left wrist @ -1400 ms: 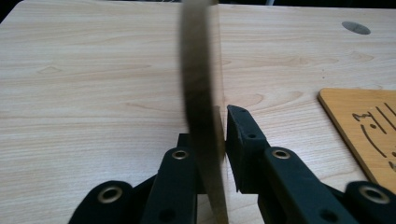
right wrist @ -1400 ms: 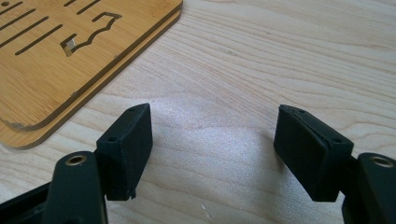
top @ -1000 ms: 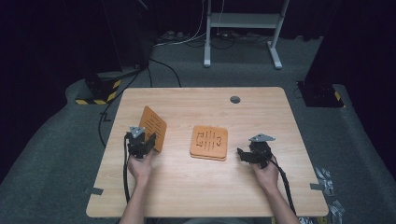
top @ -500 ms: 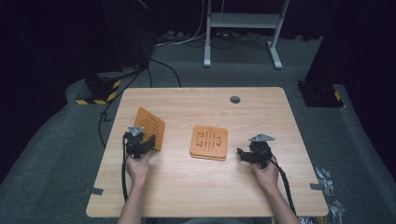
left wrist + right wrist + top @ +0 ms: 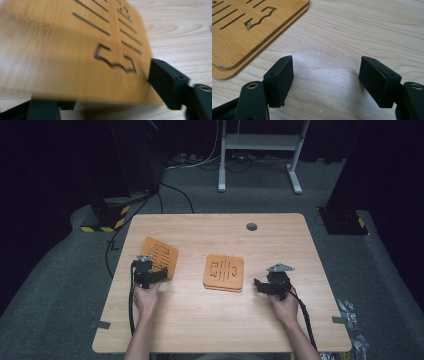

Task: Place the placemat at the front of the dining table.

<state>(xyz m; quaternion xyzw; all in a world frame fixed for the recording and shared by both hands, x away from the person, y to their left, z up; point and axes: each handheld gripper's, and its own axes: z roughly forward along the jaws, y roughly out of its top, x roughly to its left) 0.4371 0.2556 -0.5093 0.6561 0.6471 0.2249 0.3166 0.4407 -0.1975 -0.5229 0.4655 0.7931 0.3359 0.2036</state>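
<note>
A slotted bamboo board (image 5: 160, 256) rests at the table's left, its near edge by my left gripper (image 5: 158, 273). In the left gripper view the same board (image 5: 75, 50) is blurred and spans the gap of my left gripper (image 5: 100, 87). Its jaws have just been opening; the right finger (image 5: 167, 82) stands at the board's edge and the left is hidden beneath it. A stack of two similar boards (image 5: 223, 272) lies at the table's centre. My right gripper (image 5: 258, 285) rests to the right of that stack (image 5: 242, 32). The right gripper (image 5: 325, 68) is open over bare wood.
A round cable hole (image 5: 251, 226) sits near the far edge of the wooden table (image 5: 210, 330). Tape (image 5: 100, 324) marks the left front edge. On the grey carpet beyond stand a white frame (image 5: 260, 142) and black cables (image 5: 150, 200).
The left board has tipped down from a steep tilt to lie flatter. The left hand has shifted slightly. The right hand and centre stack have kept still.
</note>
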